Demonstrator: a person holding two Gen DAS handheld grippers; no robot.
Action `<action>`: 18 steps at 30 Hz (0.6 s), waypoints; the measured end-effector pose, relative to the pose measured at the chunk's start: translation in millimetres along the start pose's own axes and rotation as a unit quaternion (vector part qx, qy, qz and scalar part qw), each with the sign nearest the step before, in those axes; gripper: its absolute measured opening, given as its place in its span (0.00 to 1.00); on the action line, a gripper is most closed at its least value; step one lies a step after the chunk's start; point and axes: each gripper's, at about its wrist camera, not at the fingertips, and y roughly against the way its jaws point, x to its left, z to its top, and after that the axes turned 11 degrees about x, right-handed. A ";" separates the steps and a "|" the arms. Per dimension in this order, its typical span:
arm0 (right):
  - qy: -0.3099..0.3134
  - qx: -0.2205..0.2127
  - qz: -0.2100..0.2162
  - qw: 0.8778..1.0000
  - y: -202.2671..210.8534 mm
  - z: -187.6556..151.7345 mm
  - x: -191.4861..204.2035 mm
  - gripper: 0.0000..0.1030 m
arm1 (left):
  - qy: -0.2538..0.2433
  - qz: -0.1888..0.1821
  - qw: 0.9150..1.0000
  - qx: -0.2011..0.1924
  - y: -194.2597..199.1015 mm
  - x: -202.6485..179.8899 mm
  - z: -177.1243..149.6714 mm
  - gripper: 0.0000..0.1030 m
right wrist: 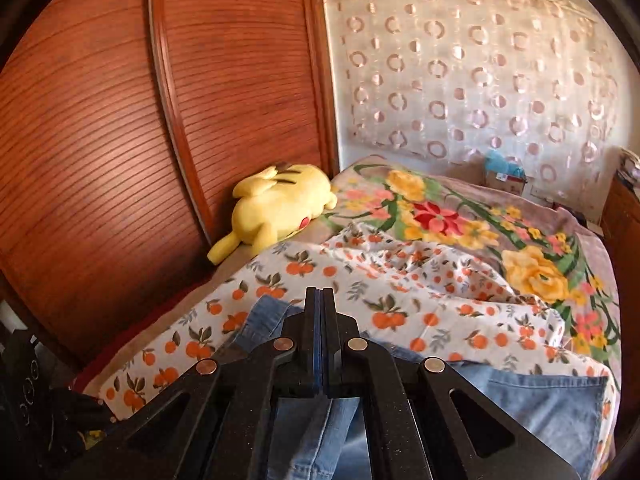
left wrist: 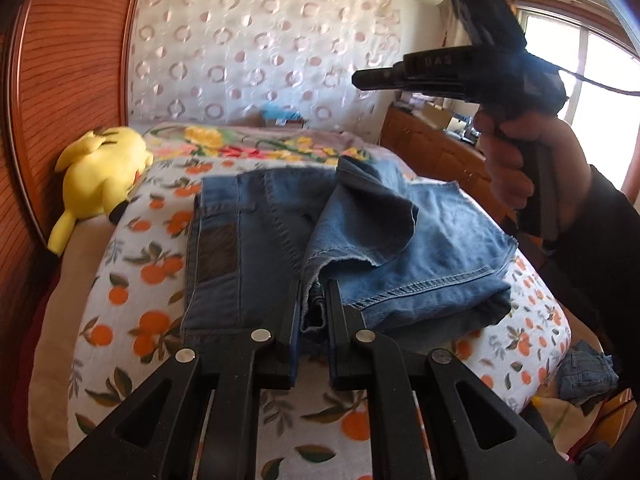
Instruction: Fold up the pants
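Two hand-held grippers: left hand-held gripper (left wrist: 314, 300) clamped on jeans (left wrist: 280, 240) edge; right hand-held gripper (right wrist: 320, 312) pressed together, seemingly empty. We keep fold taut, hems aligned on bed (left wrist: 132, 280).

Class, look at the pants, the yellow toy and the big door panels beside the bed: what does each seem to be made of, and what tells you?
Pants: blue denim, matte, with visible stitched seams and a frayed hem.
Yellow toy: soft plush fabric, probably stuffed, judging by its rounded, fuzzy shape.
Door panels: reddish-brown wood or wood-look laminate with slatted horizontal lines and slight sheen.
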 end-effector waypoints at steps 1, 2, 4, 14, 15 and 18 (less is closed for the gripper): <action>0.002 0.006 -0.003 1.000 -6.3 -1.0 -4.3 0.00 | 0.000 0.001 1.000 0.002 -0.8 1.1 -1.3 0.13; 0.002 0.011 -0.008 1.000 -9.5 -5.0 -4.7 0.00 | 0.002 0.004 1.000 0.004 -1.4 3.0 -2.7 0.15; -0.004 0.018 -0.016 1.000 -10.2 -11.2 -17.7 0.00 | 0.006 0.010 1.000 0.007 -1.5 5.1 -3.6 0.19; -0.033 0.042 -0.045 0.998 22.1 -76.2 -41.5 0.04 | 0.005 0.020 0.999 -0.031 22.5 0.6 8.3 0.52; -0.038 0.045 -0.046 0.997 23.7 -85.0 -41.6 0.06 | 0.001 0.018 0.999 -0.031 21.6 -2.0 10.9 0.52; -0.045 0.059 -0.055 0.996 30.9 -109.0 -36.2 0.21 | -0.018 0.014 1.000 -0.019 9.8 -16.0 21.1 0.52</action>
